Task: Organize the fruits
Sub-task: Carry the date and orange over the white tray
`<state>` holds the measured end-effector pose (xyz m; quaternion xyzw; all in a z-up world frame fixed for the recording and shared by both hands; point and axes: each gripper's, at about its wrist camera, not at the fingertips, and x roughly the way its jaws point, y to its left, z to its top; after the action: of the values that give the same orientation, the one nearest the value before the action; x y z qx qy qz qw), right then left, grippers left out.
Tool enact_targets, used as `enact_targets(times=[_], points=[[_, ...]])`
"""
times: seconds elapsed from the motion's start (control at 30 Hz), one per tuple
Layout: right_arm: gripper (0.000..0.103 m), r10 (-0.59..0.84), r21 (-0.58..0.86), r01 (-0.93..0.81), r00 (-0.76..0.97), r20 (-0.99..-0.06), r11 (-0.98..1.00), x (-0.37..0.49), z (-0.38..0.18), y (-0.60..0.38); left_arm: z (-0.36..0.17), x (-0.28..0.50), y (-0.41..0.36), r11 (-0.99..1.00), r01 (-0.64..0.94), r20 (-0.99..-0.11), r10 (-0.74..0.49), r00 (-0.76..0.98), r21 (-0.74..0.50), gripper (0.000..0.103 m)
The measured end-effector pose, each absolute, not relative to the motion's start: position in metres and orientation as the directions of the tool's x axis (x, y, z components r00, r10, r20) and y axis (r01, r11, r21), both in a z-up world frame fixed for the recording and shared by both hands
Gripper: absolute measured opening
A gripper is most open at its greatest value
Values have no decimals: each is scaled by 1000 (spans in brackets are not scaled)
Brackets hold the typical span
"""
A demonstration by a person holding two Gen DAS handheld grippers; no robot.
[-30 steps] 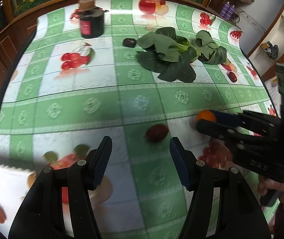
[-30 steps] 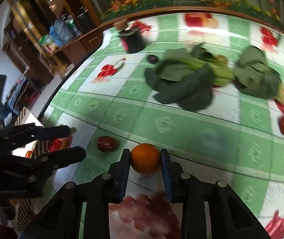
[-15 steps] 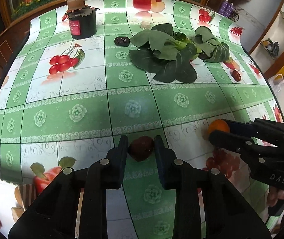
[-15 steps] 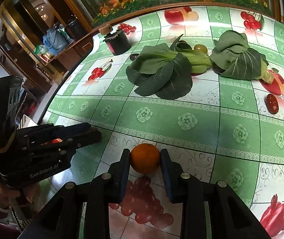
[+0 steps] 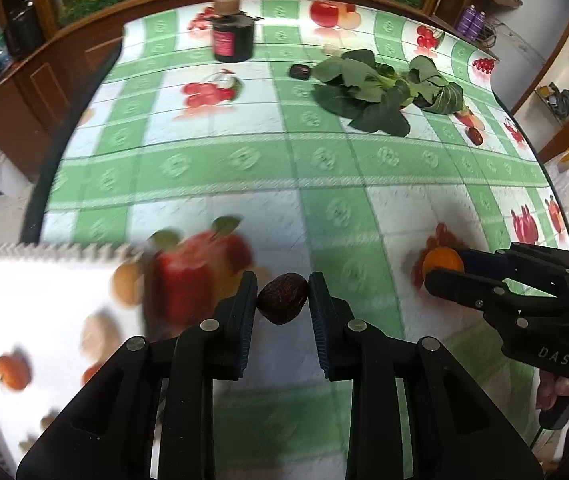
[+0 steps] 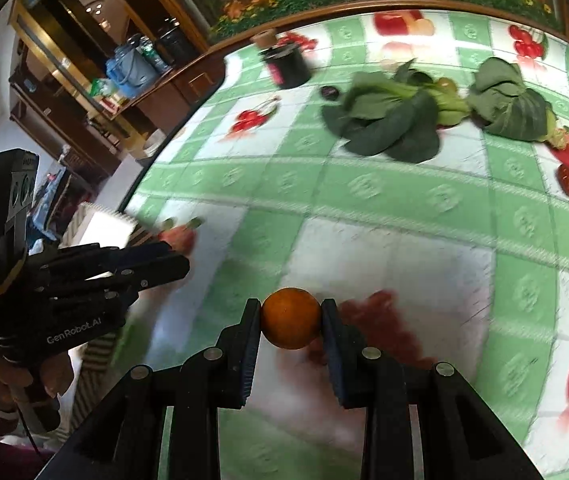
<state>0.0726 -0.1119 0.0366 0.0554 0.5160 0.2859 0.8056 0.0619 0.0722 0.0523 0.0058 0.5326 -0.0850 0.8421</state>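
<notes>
My left gripper [image 5: 282,300] is shut on a dark red date [image 5: 283,298] and holds it above the fruit-print tablecloth. My right gripper [image 6: 291,318] is shut on a small orange [image 6: 291,318], also lifted off the cloth. The orange [image 5: 442,261] and right gripper [image 5: 444,266] show at the right of the left wrist view. The left gripper [image 6: 180,258] shows at the left of the right wrist view; its date is hidden there. A white box with a serrated edge [image 5: 44,300] lies at the table's left, just left of my left gripper; it also shows in the right wrist view [image 6: 104,228].
Leafy greens [image 5: 368,92] lie at the far side of the table [image 5: 244,160], with a dark date [image 5: 299,71] beside them and another red date [image 5: 475,135] to their right. A dark jar with a cork lid [image 5: 231,34] stands at the back. A wooden cabinet [image 6: 84,92] stands left.
My left gripper closed on the date, lifted it and moved left toward the white box. My right gripper, still holding the orange, rose and followed to the left.
</notes>
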Motion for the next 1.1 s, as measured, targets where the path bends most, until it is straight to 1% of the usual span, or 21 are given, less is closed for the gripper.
enact_targets(times=[0.4,0.77,1.1], points=[[29,556,381,-510,246,-794,771,19,54,-48,69,-7,129,998,52,-896,-42,441,-21,26],[29,596,381,-626,169,-785,680,-22,61,21,75,-54,187,998,-57,-895,12,445,-15,26],[29,613,386,-712,78,-786,586,-41,58,80,73,-96,247,985,-173,-909,53,413,-21,26]])
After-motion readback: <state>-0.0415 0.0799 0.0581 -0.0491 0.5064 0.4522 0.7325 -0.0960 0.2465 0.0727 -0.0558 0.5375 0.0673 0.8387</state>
